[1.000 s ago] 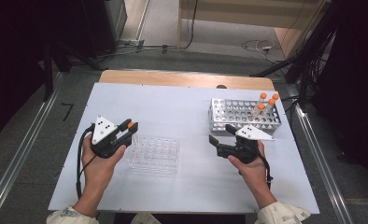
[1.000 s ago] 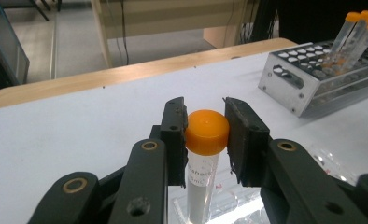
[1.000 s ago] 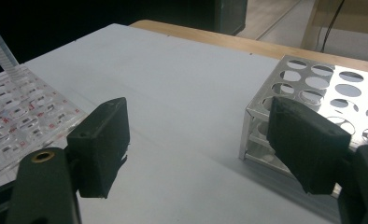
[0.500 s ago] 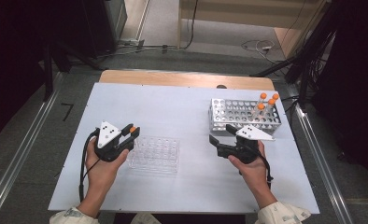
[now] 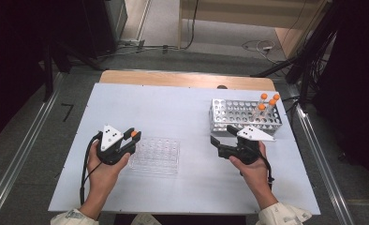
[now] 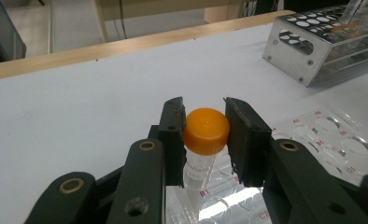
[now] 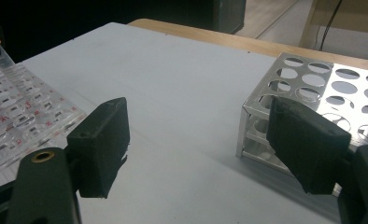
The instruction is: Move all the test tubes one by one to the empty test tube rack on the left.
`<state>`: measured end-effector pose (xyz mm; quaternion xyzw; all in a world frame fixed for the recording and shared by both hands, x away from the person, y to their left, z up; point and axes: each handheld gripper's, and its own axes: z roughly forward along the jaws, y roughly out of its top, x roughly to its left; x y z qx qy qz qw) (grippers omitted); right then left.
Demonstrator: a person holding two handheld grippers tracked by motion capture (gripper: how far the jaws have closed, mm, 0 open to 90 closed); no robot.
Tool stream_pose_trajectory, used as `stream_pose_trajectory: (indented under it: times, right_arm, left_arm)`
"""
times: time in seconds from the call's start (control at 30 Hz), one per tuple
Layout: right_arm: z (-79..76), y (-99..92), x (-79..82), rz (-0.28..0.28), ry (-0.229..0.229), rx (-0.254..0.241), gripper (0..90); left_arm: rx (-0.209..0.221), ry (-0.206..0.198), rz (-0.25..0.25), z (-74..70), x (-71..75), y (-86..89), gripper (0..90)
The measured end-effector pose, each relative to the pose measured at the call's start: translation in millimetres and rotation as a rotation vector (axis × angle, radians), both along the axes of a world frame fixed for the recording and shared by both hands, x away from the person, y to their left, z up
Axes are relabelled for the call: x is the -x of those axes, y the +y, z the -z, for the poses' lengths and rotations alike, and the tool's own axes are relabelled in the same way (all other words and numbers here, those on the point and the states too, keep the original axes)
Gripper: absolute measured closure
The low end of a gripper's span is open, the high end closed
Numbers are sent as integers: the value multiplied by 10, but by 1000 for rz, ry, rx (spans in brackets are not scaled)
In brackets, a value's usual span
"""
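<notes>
Over the clear rack (image 5: 155,154), the left claw (image 6: 205,133) clamps an orange-capped tube (image 6: 205,131) for seating; the right claw (image 7: 201,144) waits wide

I work at a lab bench: a perforated metal tube rack (image 5: 246,115) holds orange-capped tubes (image 5: 269,104) near my white tabletop's (image 5: 164,108) far right corner.

Bystanders around the table (image 5: 182,105)
A metal rack (image 5: 241,117) with three orange-capped tubes (image 5: 268,102) stands at the table's far right; cables (image 5: 257,46) lie beyond it.
</notes>
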<state>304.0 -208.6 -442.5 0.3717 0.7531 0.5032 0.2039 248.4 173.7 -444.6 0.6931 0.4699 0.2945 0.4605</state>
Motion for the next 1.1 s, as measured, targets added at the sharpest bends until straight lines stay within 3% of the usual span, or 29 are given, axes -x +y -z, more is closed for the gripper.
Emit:
stream_pose_trajectory:
  times: [0.1, 0.23, 0.4, 0.57, 0.77, 1.1]
  right_arm:
    - [-1, -2, 1, 1, -2, -1, 203]
    - [-3, -12, -1, 4, -2, -2, 203]
    - [-9, -32, -5, 10, -4, -4, 203]
    - [-10, -66, -18, 24, -5, -4, 202]
    - [-31, -156, -46, 65, -14, -3, 198]
    - [-86, -490, -134, 203, -39, -19, 197]
  left_arm:
    - [8, 10, 11, 11, -10, 0, 651]
    - [34, -6, 21, -17, -3, -5, 556]
    - [74, -7, 45, -60, -17, -8, 385]
    - [85, 2, 46, -104, -22, -21, 212]
    - [131, 6, 39, -131, -20, -12, 150]
    - [124, -14, 28, -144, -20, -1, 124]
